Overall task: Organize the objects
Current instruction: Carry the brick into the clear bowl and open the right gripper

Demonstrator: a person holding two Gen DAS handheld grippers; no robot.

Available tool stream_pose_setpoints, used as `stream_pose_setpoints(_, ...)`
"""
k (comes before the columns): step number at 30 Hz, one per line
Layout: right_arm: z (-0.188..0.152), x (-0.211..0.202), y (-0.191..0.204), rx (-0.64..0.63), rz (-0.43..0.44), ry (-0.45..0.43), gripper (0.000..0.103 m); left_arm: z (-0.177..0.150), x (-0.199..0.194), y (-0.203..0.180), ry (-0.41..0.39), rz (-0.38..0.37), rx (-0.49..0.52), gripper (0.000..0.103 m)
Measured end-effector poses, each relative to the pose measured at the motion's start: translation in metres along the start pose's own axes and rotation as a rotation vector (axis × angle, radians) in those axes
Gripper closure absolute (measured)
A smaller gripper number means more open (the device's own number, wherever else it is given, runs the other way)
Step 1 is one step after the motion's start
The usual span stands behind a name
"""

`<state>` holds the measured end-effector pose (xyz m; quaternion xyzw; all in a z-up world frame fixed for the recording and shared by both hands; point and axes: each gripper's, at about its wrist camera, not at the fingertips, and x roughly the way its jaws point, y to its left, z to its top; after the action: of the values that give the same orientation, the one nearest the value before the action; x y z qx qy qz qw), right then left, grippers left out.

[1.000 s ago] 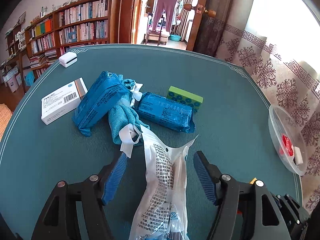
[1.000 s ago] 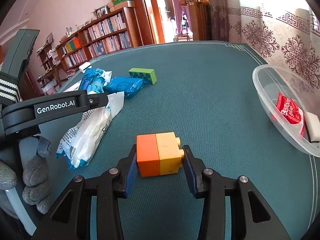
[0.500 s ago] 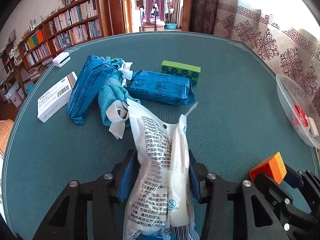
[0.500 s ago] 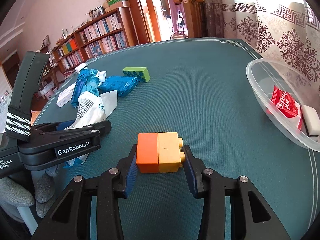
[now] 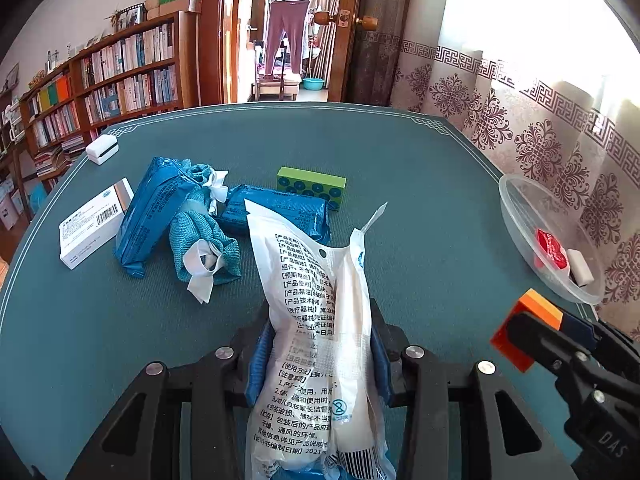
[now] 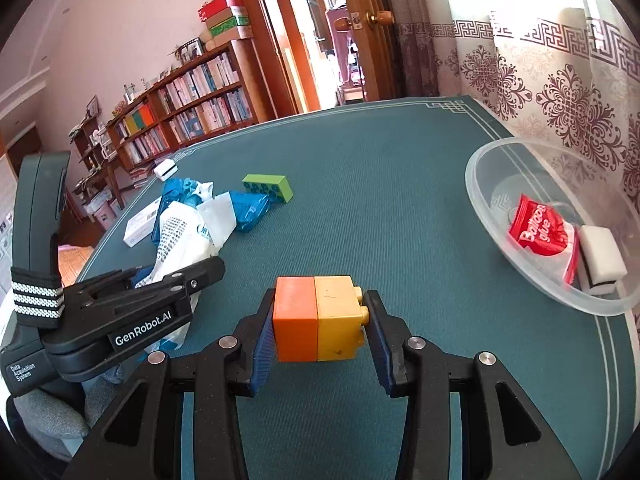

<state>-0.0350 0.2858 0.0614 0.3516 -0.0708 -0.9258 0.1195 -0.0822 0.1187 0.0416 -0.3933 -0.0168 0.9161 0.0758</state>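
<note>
My left gripper (image 5: 318, 354) is shut on a white printed plastic packet (image 5: 316, 320) and holds it above the green table; the packet also shows in the right wrist view (image 6: 180, 232). My right gripper (image 6: 318, 320) is shut on an orange-and-yellow toy block (image 6: 318, 318), held above the table; the block shows at the right of the left wrist view (image 5: 528, 322). A clear plastic bowl (image 6: 500, 152) at the right edge holds a red sachet (image 6: 538, 232) and a white eraser-like block (image 6: 600, 256).
On the table's left lie two blue packs (image 5: 154, 212) (image 5: 276, 210), a teal cloth pouch with white ribbon (image 5: 202, 244), a white medicine box (image 5: 94, 222), a green brick (image 5: 311, 186) and a small white device (image 5: 102, 149). Bookshelves and a doorway stand behind.
My left gripper closed on the white packet and lifted it. My right gripper with the block has risen slightly and drawn nearer the bowl.
</note>
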Motion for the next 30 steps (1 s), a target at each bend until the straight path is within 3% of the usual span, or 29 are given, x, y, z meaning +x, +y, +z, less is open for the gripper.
stream_pose_setpoints(6,0.02,-0.019,-0.025,0.007,-0.08,-0.048,0.06,-0.002,0.0,-0.005,-0.005,-0.005,0.018,0.058)
stream_pose_setpoints(18,0.055,-0.034,-0.118,0.119,-0.302,-0.086,0.06,-0.006,-0.001,-0.006,-0.006,-0.011,0.03,0.058)
stream_pose_setpoints(30,0.061,-0.028,-0.176,0.22,-0.474,-0.099,0.059,-0.006,0.001,-0.009,-0.004,-0.014,0.043,0.058)
